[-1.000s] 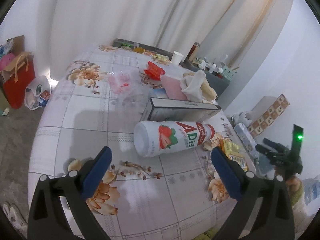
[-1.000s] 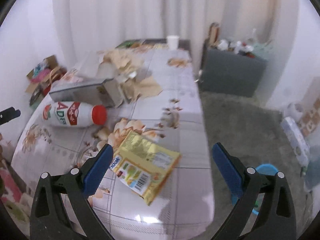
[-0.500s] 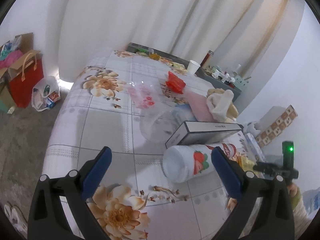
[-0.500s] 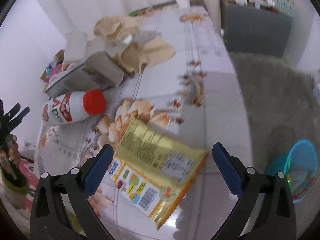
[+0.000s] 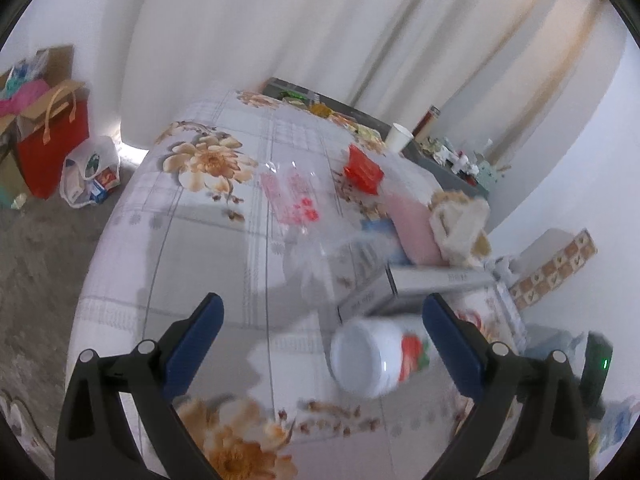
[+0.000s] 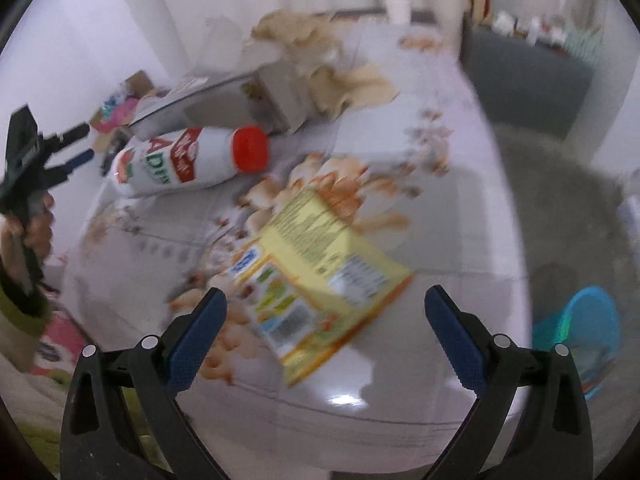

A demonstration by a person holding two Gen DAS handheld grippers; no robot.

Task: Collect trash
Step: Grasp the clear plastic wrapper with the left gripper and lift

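Floral tablecloth (image 5: 208, 264) carries litter; curtains (image 5: 320, 20) behind, seemingly; both grippers' fingers spread.

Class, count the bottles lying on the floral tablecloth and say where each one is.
1. The strawberry drink bottle lies on its side beside the grey box, red cap toward the yellow snack packet. Clutter behind may hide others.

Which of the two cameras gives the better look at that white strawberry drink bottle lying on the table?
The right wrist view. There the bottle lies side-on, showing its red cap and label from end to end, though somewhat blurred. The left wrist view catches the bottle base-first, with its far end cut off behind the open left gripper.
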